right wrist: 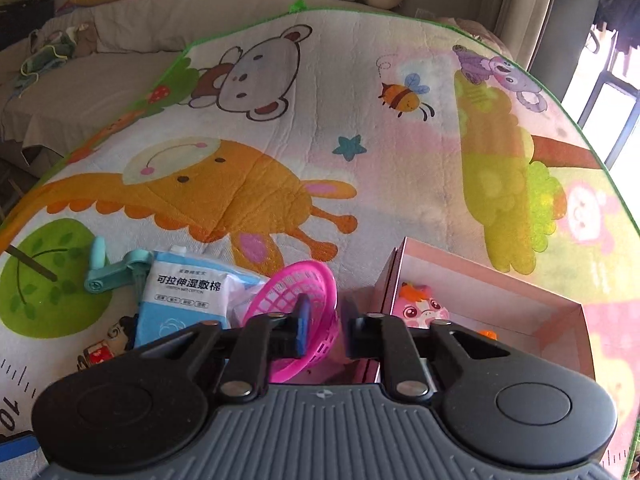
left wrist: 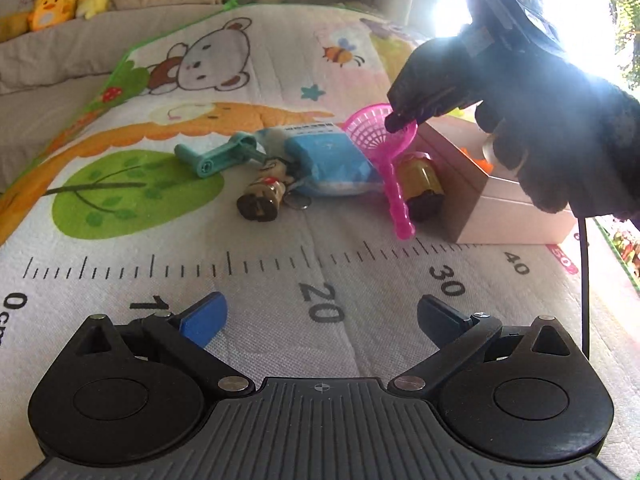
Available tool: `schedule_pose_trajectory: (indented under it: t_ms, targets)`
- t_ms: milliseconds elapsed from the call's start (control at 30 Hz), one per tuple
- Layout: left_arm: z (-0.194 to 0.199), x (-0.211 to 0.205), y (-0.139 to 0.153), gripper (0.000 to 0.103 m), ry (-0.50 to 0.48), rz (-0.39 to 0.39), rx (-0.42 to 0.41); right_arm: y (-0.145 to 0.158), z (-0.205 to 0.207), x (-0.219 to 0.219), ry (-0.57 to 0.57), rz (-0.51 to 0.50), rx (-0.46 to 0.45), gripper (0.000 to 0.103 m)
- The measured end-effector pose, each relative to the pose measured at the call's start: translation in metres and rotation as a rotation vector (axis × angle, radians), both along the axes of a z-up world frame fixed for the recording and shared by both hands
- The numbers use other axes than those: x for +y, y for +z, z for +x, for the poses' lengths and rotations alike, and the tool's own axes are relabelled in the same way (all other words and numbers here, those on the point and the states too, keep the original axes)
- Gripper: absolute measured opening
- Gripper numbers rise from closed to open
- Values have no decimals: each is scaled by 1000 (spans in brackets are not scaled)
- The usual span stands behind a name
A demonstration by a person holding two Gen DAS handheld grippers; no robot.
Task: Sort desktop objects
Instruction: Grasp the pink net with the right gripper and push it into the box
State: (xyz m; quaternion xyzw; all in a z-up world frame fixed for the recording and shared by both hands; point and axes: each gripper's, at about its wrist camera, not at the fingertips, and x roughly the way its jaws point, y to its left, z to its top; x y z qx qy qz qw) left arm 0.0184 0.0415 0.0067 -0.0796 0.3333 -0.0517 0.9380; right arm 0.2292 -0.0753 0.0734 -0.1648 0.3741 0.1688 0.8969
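Note:
A pink toy strainer [left wrist: 384, 148] [right wrist: 298, 312] hangs tilted above the mat, its rim between the fingers of my right gripper [right wrist: 324, 324], which is shut on it; the right gripper also shows in the left wrist view [left wrist: 400, 120]. The pink open box [left wrist: 496, 200] [right wrist: 560, 320] stands just right of it and holds a pink plush toy [right wrist: 420, 306]. A blue wipes packet [left wrist: 332, 160] [right wrist: 180, 292], a teal handle [left wrist: 216, 154] [right wrist: 108, 274] and two small figurines [left wrist: 264, 196] [left wrist: 422, 184] lie on the mat. My left gripper [left wrist: 320, 320] is open and empty, low over the ruler print.
A cartoon play mat [left wrist: 160, 240] with a printed ruler covers a grey sofa bed. Plush toys [left wrist: 60, 0] and cushions line the back. A bright window [left wrist: 592, 32] is at the right. A black cable [left wrist: 585, 280] hangs at the right.

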Motion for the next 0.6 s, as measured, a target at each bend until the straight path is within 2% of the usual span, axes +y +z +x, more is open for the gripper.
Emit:
schedule_pose_trajectory:
  t_ms: [167,300,400,533,600]
  targets:
    - [0,0,0,103,0,-11,-2,23,-37,-16,68,39,-39,7]
    - [0,-1,1,103,1,-4,-1,54,-83,-54,99,156,-32,6]
    - [1,-3,1,103,1,7,2,64,-114,-86,106,221,-20,6]
    - [0,-9,1,103,1,42,9,48,-141,-123,96,309,118,6]
    - [-1,-13,1,103,-4,51,12,29,-154,-137,88,308,163,6]
